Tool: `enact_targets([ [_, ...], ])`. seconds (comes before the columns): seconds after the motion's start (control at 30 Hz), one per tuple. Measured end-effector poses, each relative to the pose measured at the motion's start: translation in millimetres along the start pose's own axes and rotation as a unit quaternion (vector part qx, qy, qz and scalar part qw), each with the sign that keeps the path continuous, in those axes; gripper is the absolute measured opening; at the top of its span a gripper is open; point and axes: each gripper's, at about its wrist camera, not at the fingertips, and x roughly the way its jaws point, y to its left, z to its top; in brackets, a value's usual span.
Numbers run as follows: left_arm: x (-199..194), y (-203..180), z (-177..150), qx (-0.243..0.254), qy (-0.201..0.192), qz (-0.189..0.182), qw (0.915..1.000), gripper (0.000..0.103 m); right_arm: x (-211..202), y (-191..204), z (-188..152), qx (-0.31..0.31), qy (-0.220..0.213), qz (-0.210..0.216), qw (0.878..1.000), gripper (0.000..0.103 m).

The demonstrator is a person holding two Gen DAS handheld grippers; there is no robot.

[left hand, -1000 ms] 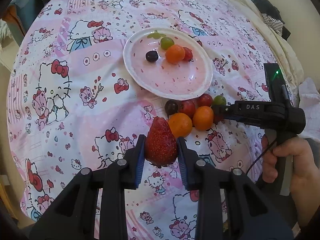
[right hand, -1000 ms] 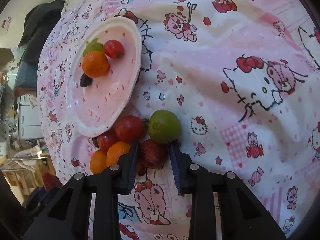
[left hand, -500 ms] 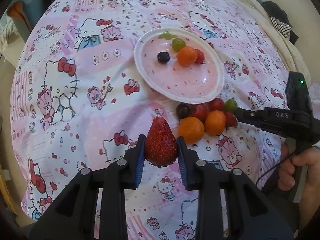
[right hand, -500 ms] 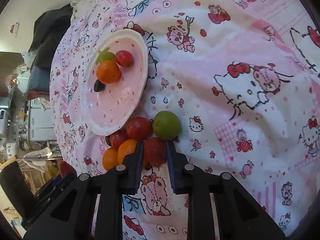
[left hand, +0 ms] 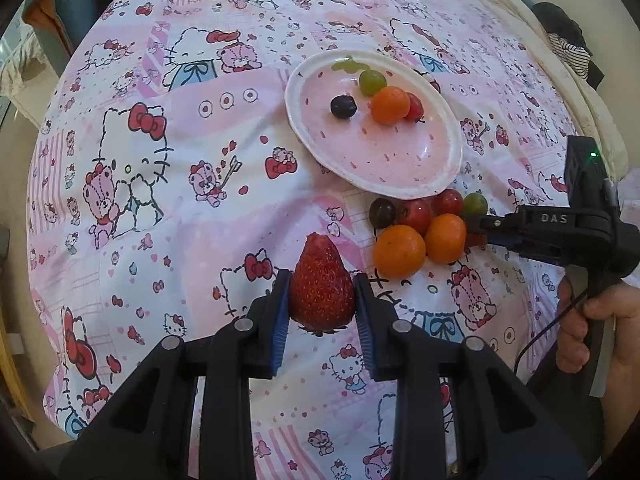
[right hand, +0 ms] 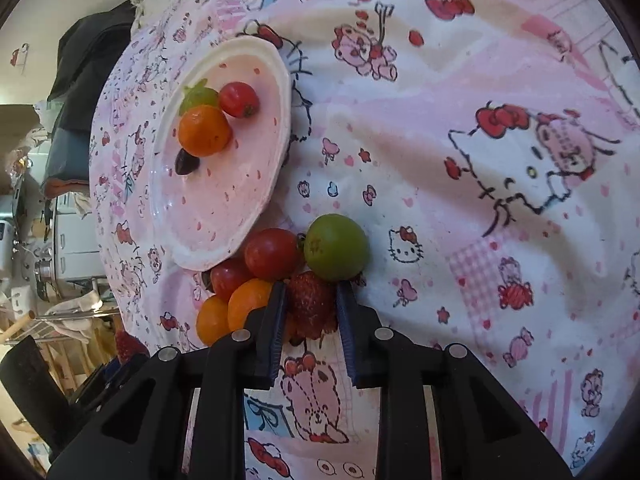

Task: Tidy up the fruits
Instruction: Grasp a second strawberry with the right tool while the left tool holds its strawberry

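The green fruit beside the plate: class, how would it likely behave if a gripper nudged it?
The green fruit looks round and smooth, so it would probably roll across the cloth. It touches a red tomato, so a nudge may shift that too. Its glossy skin suggests it could slip from the pads.

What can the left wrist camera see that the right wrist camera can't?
Only the left wrist view: a hand gripping the right tool, and the green light on that tool.
Only the right wrist view: a wire rack past the cloth's edge, and a clear look at the small strawberry between the right tool's opening jaws.
Both: the white plate holding four fruits, the fruit pile beside it, the cartoon cloth, and the big strawberry clamped in the left tool.
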Motion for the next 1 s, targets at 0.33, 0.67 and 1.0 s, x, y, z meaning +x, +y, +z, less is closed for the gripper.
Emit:
enact_targets([
  [0.33,-1,-13,5,0.022,-0.008,0.002,0.9997,0.026,0,-4,-1,-0.010,-0.001,0.004,1.000,0.025],
  [0.67,-4,-1,3,0.003,-0.015,0.008,0.9999,0.026,-21,-15,-6,0.004,-0.019,0.044,0.999,0.017],
  [1.0,-3,-1,2,0.006,-0.014,0.012,0.9998,0.026,-18,-10,-4,0.011,-0.013,0.054,0.998,0.037],
])
